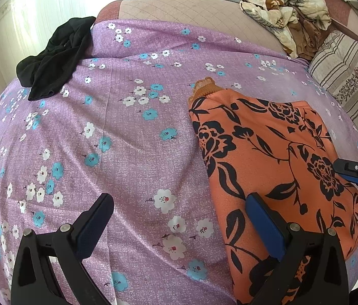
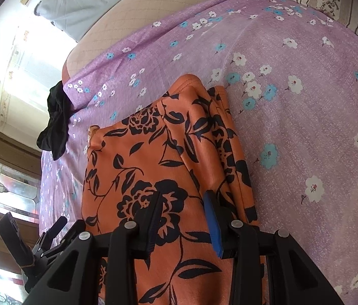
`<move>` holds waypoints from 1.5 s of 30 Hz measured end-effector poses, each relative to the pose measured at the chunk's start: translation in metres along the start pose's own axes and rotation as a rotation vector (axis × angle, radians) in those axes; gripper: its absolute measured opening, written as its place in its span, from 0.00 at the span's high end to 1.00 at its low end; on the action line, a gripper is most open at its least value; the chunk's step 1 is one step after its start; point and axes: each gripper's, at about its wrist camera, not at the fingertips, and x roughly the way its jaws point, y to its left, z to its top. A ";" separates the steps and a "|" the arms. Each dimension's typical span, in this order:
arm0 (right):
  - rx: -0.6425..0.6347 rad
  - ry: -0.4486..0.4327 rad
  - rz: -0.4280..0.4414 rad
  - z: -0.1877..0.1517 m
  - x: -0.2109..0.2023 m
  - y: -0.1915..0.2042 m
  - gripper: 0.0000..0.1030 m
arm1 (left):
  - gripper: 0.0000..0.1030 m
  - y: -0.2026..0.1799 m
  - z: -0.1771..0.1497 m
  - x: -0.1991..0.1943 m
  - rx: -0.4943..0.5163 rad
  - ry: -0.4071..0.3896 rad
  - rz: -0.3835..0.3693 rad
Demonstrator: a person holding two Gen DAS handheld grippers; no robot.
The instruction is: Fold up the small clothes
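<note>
Garment (image 1: 275, 157): orange floral, folded, flat on purple bedsheet (image 1: 128, 139)
Left tongs (image 1: 179, 206): wide apart, empty, one finger above garment's edge
Right tongs (image 2: 182, 200): partly apart over garment, gripping nothing

Floral garment (image 1: 267, 157) on bedsheet (image 1: 128, 139), dark garment (image 1: 54, 58) far left.

Daylight floods both wrist views from a blown-out window (image 1: 34, 7) at upper left, washing detail there to white. The purple bedsheet (image 1: 133, 132) is evenly lit and sharp, shadows soft. Fisheye bending curves the bed's edges; dark vignetting rims every corner.
</note>
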 end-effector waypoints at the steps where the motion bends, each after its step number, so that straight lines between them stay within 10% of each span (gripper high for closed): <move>1: -0.001 0.000 0.000 0.000 0.000 0.000 0.63 | 0.00 0.000 0.000 0.000 0.000 0.000 0.000; 45: -0.051 0.009 0.026 -0.008 -0.007 -0.004 0.62 | 0.00 -0.001 -0.001 0.004 -0.003 0.000 -0.002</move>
